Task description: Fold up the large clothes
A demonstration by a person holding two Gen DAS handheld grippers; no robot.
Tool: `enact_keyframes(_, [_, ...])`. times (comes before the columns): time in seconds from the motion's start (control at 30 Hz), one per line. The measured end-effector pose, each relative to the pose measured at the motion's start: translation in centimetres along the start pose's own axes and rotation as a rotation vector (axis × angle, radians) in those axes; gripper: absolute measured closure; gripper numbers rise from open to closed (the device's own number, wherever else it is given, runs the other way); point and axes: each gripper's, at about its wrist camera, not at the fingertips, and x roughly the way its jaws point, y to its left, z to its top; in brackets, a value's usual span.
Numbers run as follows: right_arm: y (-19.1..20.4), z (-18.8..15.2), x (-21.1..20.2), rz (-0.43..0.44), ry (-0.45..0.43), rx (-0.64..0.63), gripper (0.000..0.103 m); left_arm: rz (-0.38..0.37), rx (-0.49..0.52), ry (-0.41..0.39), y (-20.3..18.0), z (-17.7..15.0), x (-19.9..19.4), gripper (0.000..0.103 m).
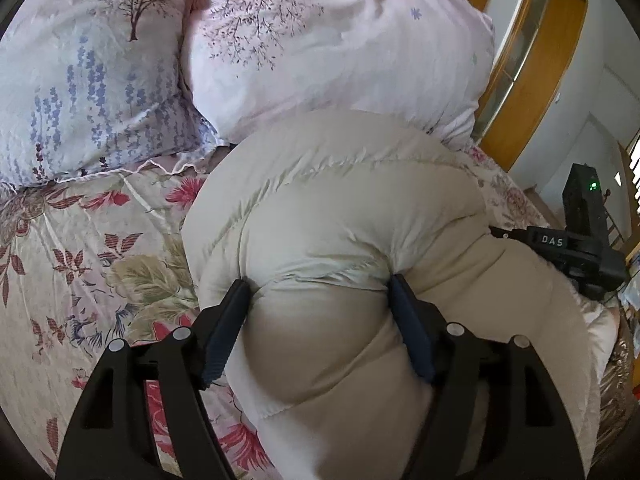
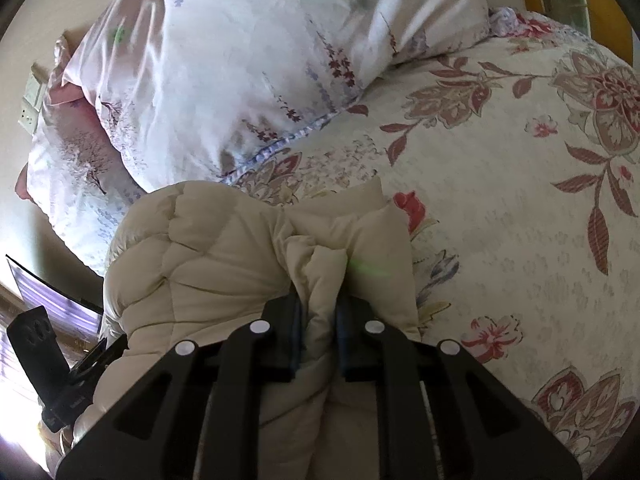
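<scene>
With the puffy jacket (image 1: 340, 216) bunched on the bed (image 1: 80, 240), left claw (image 1: 318, 292) straddles a thick roll half-open, right claw (image 2: 318, 320) pinches a fold tight, likely anchoring it.

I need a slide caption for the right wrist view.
Right gripper pinches a beige puffer jacket on a floral bedspread.

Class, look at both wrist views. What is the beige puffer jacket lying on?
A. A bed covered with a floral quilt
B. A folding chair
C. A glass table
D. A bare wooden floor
A: the beige puffer jacket rests on the floral quilt of a bed, with its far end against the tree-print pillows.
</scene>
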Motion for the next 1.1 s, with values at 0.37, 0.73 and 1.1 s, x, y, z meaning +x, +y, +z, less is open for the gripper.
enact_keyframes(0.37, [2.6, -1.0, -9.2, -0.023, -0.178, -0.142, 0.062, 0.021, 0.025, 0.035, -0.2, 0.1, 0.5, 0.026])
enact_keyframes(0.73, [5.2, -5.0, -4.9, -0.083, 0.049, -0.283, 0.060, -0.006, 0.007, 0.008, 0.2, 0.1, -0.3, 0.025])
enact_keyframes(1.1, [3.0, -5.8, -3.8, -0.062, 0.051, -0.221, 0.060, -0.136, 0.161, -0.160, -5.6, -3.2, -10.5, 0.031])
